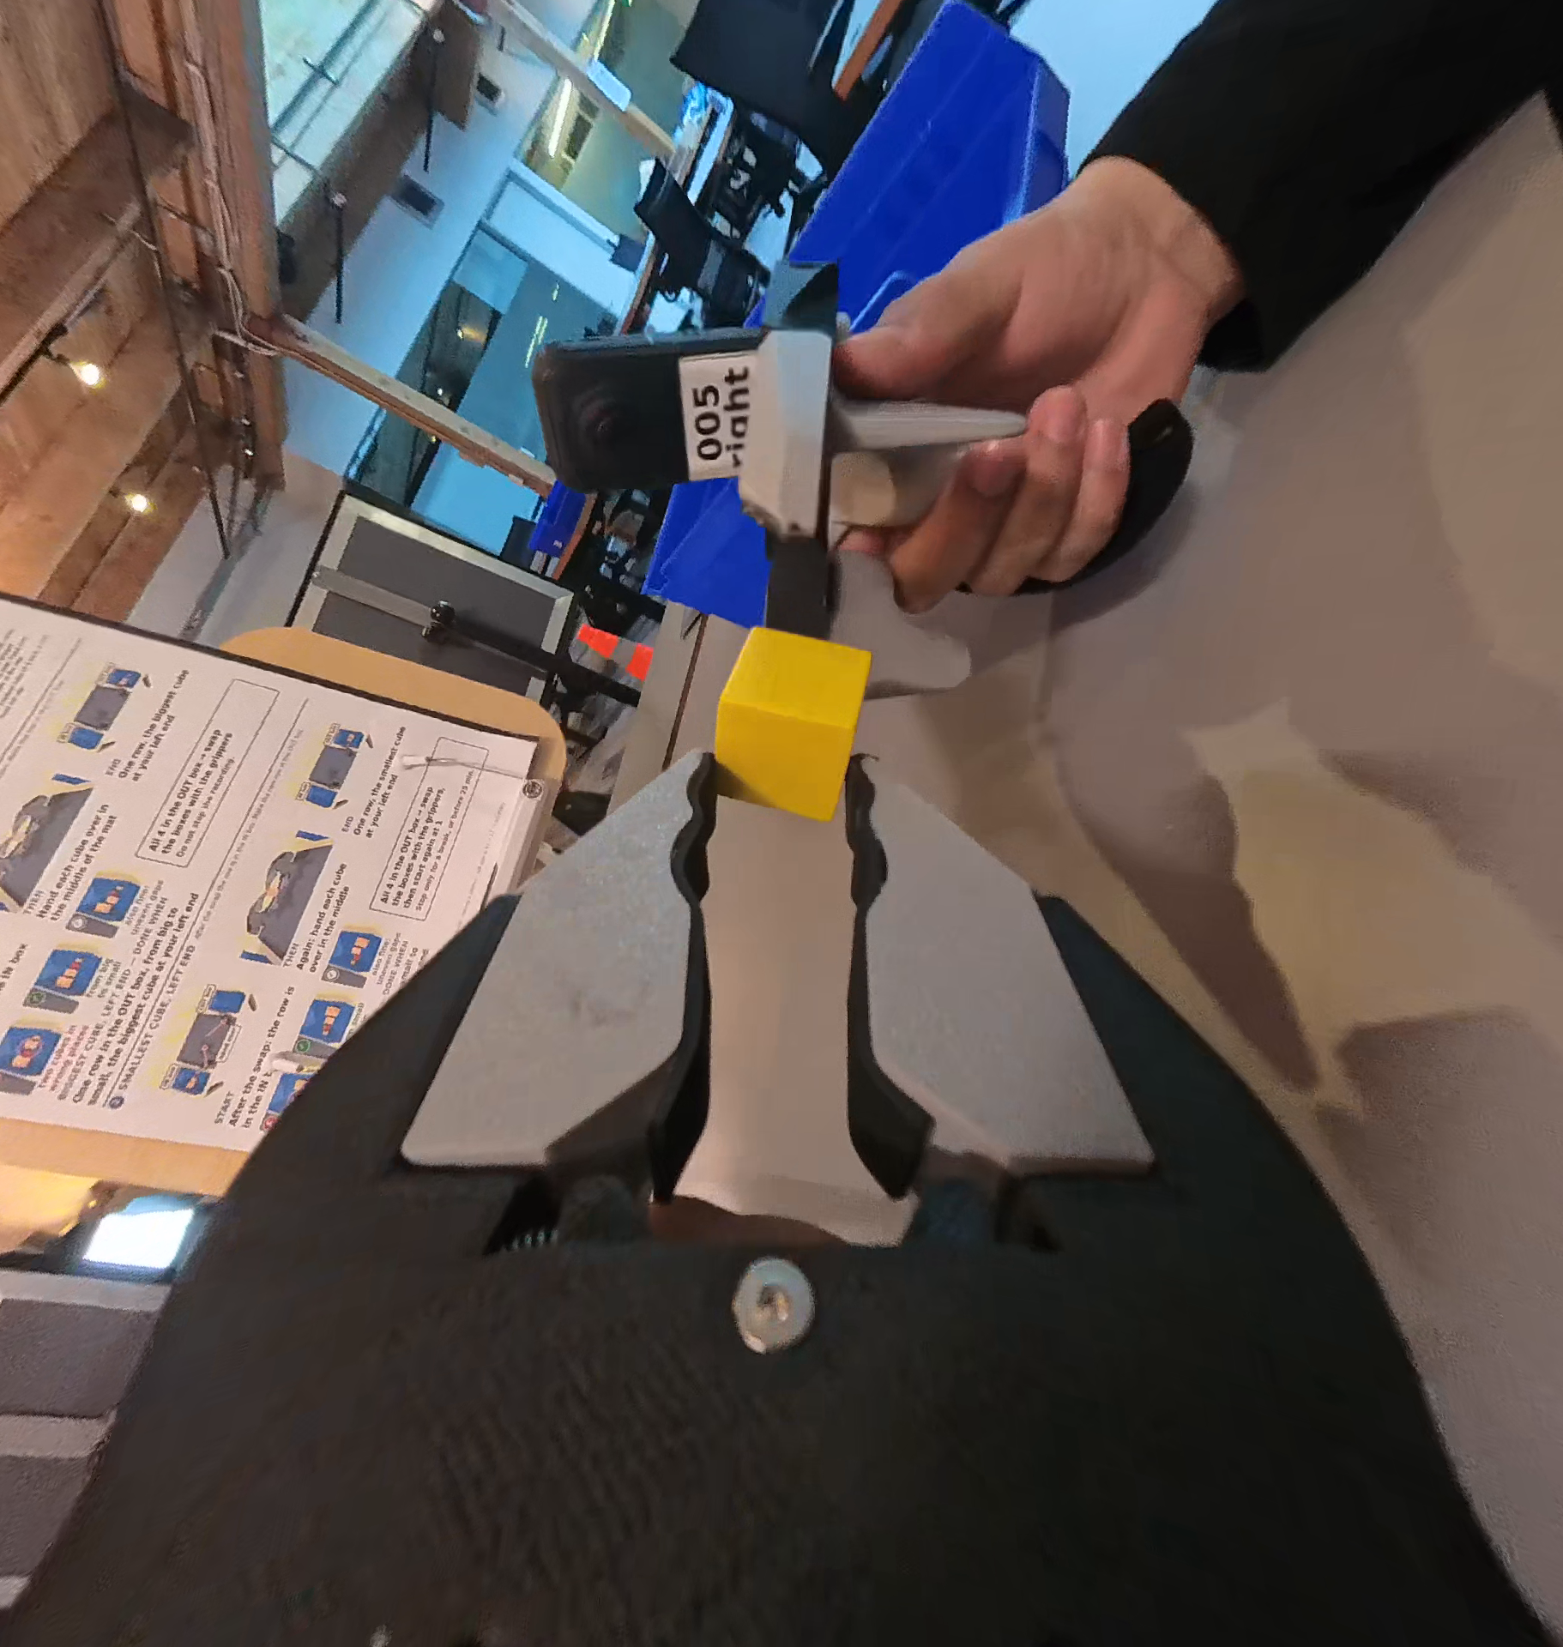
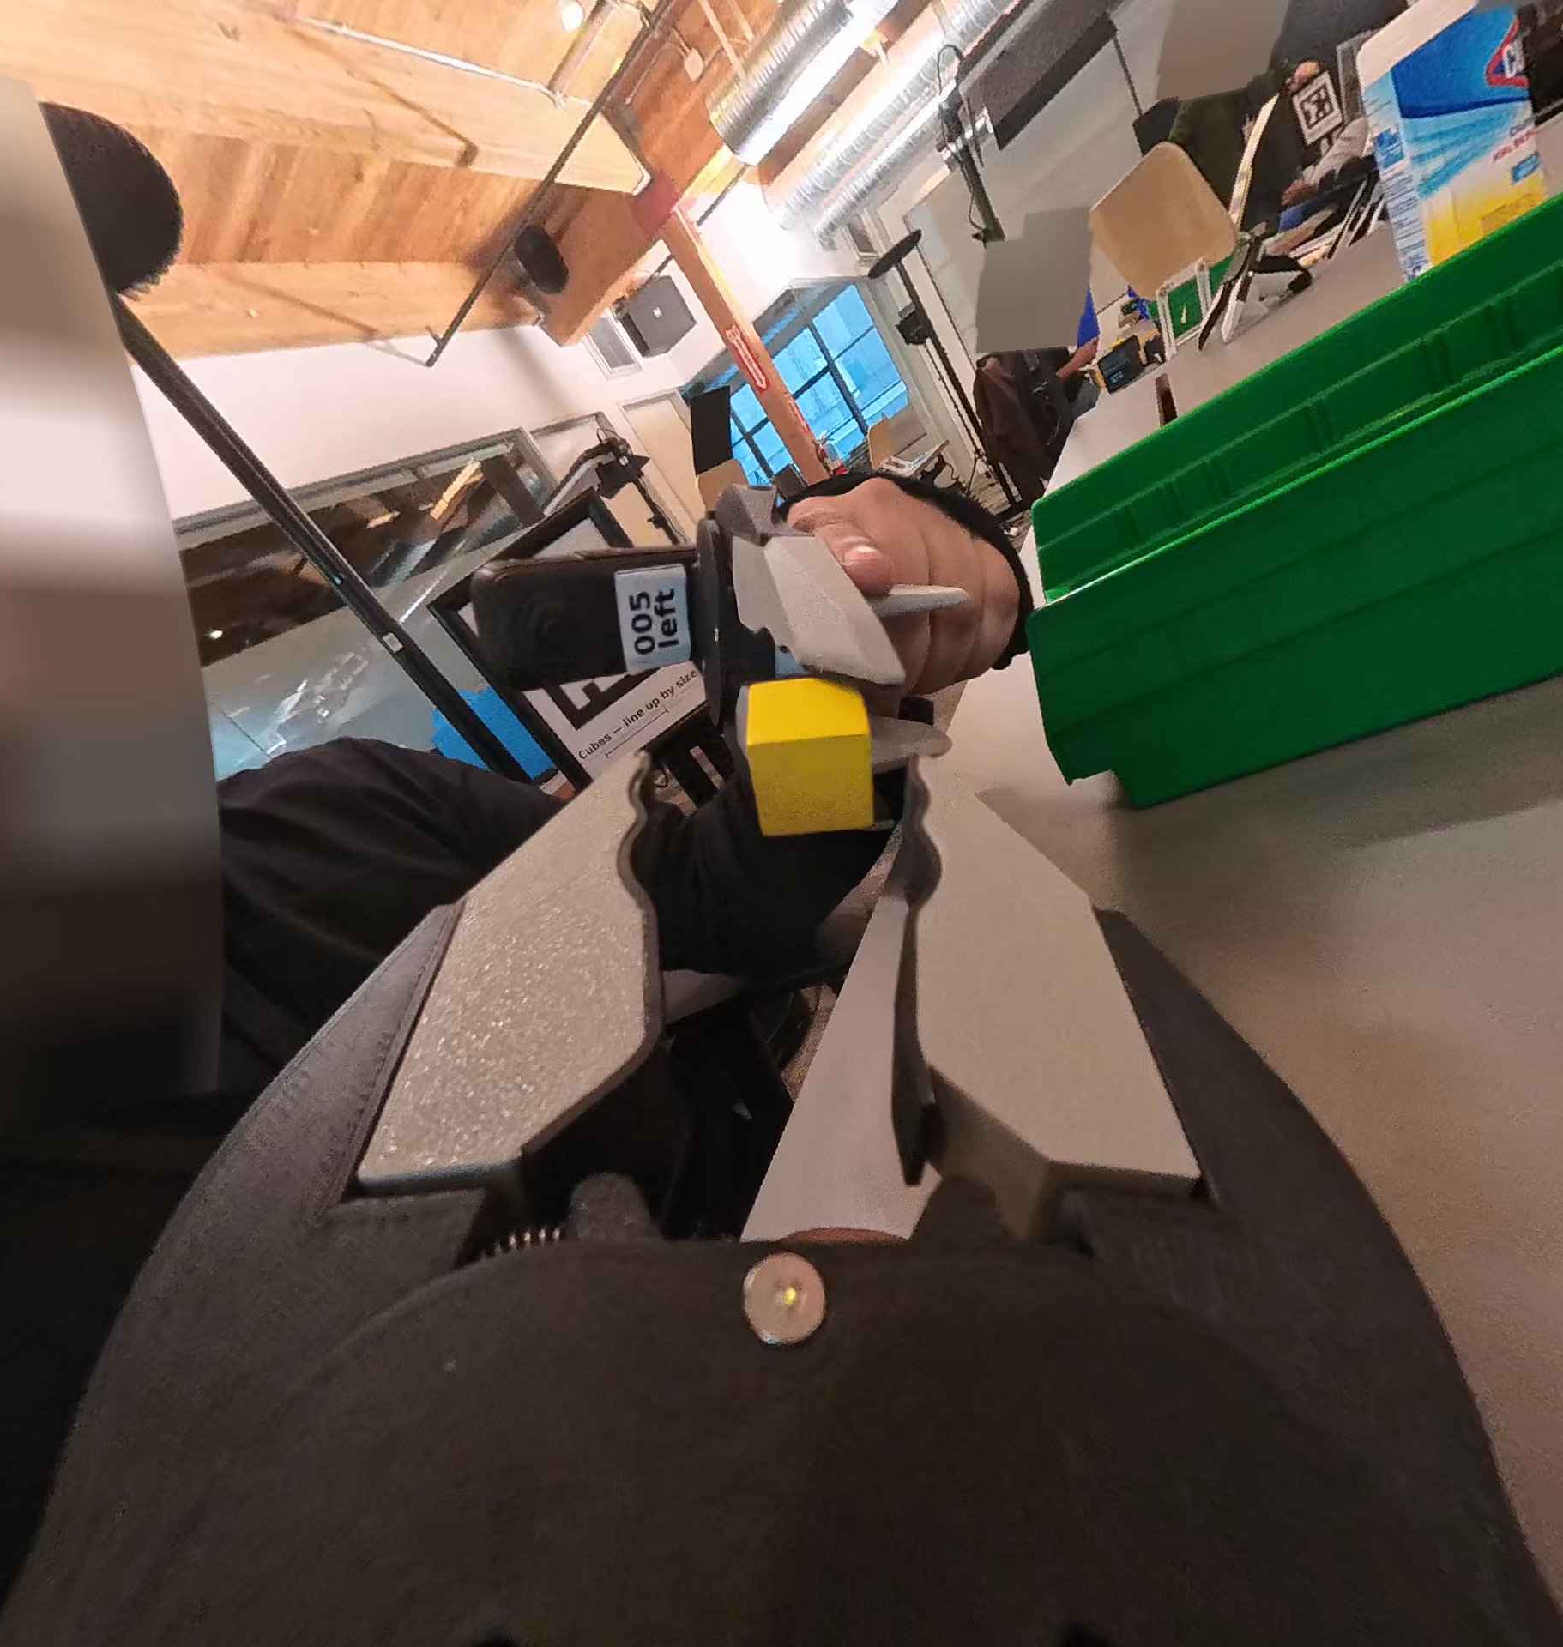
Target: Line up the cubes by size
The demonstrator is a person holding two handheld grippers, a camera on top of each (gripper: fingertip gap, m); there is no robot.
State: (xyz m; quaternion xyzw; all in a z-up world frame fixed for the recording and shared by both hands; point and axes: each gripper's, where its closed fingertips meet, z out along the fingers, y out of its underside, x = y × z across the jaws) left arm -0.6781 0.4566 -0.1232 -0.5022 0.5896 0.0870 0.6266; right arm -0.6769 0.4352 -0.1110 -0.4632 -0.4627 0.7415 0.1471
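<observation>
Yellow cube (image 1: pixel 791 717) between two grippers

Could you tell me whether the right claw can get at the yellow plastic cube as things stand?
Probably yes: the right claw is open wider than the yellow plastic cube, which sits just ahead, held by the left claw.

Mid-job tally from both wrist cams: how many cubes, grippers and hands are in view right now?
yellow cube: 1
grippers: 2, the left gripper and the right gripper
hands: 2, the right hand and the left hand
Total: 5
</observation>
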